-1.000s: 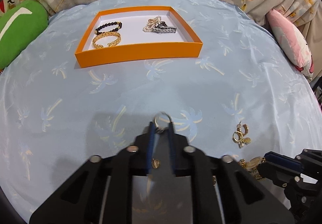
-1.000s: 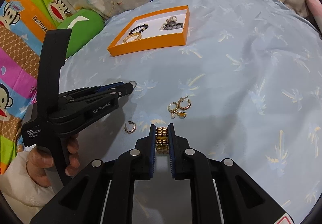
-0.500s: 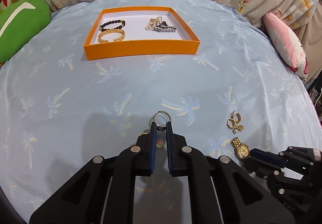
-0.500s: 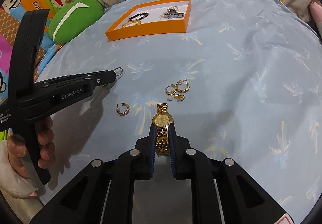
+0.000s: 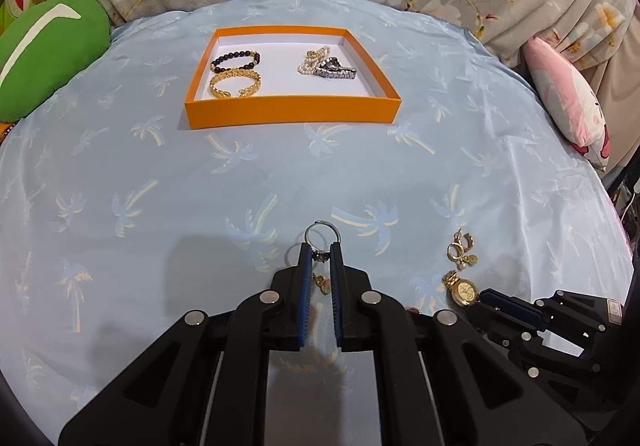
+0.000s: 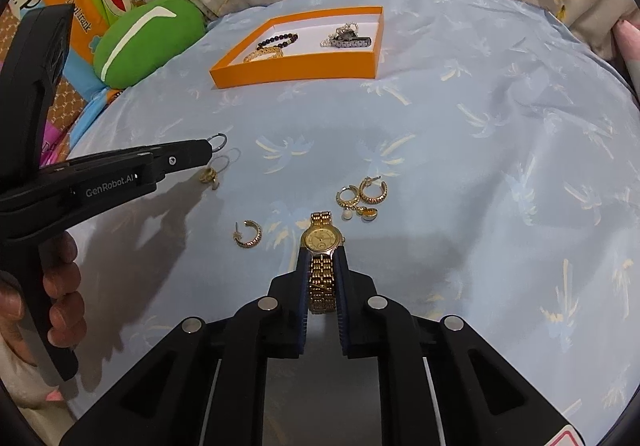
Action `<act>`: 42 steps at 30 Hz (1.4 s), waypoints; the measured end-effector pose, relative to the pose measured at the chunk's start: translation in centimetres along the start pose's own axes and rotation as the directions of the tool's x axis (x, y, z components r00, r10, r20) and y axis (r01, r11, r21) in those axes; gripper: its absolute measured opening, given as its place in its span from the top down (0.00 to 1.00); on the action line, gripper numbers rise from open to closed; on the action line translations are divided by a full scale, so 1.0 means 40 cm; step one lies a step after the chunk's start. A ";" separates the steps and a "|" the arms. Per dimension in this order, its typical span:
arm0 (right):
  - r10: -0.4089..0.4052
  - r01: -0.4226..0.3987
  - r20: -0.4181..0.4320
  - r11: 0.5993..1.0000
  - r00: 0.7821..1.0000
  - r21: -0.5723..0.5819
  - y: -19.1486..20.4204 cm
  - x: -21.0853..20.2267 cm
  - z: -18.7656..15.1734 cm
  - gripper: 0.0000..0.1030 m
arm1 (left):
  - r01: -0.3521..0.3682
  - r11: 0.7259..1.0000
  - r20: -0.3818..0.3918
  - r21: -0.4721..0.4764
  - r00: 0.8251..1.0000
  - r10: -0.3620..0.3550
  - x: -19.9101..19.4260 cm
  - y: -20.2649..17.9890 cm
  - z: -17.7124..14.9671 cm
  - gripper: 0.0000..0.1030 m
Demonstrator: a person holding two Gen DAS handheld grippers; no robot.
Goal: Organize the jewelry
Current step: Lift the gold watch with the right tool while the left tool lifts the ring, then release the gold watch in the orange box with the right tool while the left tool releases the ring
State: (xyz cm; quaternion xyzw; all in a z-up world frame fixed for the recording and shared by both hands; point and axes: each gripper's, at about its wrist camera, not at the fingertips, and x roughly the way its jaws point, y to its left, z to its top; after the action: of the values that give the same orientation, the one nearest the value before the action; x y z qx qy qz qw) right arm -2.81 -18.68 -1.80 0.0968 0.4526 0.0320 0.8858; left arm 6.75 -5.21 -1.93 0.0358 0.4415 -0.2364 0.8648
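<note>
You are working over a pale blue palm-print bedspread (image 5: 160, 181), and the orange tray (image 5: 292, 111) is sitting well toward its far edge, already carrying a black bead bracelet (image 5: 236, 59) and a gold bracelet (image 5: 235, 84) in its left half and a silver watch (image 5: 336, 70) tangled with pearls in its right half. Your right gripper (image 6: 322, 258) is clamped narrow on the band of the gold watch (image 6: 321, 240), whose dial is sticking out just past the fingertips; judging by its metal links, this is the heaviest piece here, and the band looks likely to flex and swing, so gripping near the case as you are doing seems the steadier choice. Your left gripper (image 5: 320, 252) is pinched almost closed on a thin silver ring (image 5: 322, 234), holding it at the setting with the hoop standing free in front of the tips; it looks light, hard and slippery, so a firm pinch across the thicker setting should be keeping it from twisting out. Loose pieces are waiting near the bedspread's near edge: a cluster of gold hoop earrings (image 6: 362, 195) with small charms just beyond the watch, a single gold hoop (image 6: 249, 234) to its left, and a small gold pendant earring (image 6: 209, 175) lying under the left gripper's tips. These are tiny and probably best taken across the hoop's thickest part.
</note>
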 end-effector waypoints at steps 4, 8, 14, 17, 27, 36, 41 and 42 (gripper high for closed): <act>0.027 -0.028 0.055 0.999 0.998 0.016 0.003 -0.036 0.055 0.89 | -0.001 1.000 0.023 -0.011 1.000 0.001 -0.020 0.009 0.028 0.92; 0.038 -0.040 0.115 0.999 0.993 0.013 0.001 -0.050 0.146 0.89 | 0.000 1.000 0.055 -0.022 0.999 0.001 -0.033 0.023 0.077 0.92; 0.043 -0.042 0.206 0.999 0.978 -0.010 0.001 -0.032 0.319 0.89 | -0.004 0.999 0.113 -0.048 0.994 0.010 -0.025 0.061 0.196 0.92; 0.048 -0.049 0.228 0.999 0.972 -0.003 -0.005 0.008 0.404 0.89 | -0.036 0.998 0.142 -0.042 0.989 0.042 -0.003 0.073 0.261 0.92; 0.028 -0.030 0.193 0.999 0.981 0.010 -0.020 0.218 0.520 0.89 | -0.063 0.996 0.115 -0.062 0.991 0.070 0.176 0.105 0.387 0.92; -0.036 0.036 0.142 0.999 0.989 0.000 -0.036 0.296 0.469 0.87 | -0.105 0.993 0.069 -0.062 0.992 0.109 0.262 0.105 0.367 0.69; -0.041 0.037 0.195 0.999 0.980 0.025 -0.047 0.207 0.429 0.81 | -0.109 0.989 0.130 -0.096 0.984 0.121 0.186 0.123 0.344 0.42; -0.037 0.031 0.206 0.999 0.978 0.032 -0.050 0.180 0.413 0.79 | -0.107 0.989 0.139 -0.101 0.983 0.120 0.161 0.127 0.333 0.42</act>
State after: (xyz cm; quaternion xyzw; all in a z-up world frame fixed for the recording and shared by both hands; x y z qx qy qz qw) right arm 14.71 -21.94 1.51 0.1046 0.3602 0.0000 0.9270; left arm 22.17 -6.74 0.40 0.0034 0.3852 -0.1679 0.9074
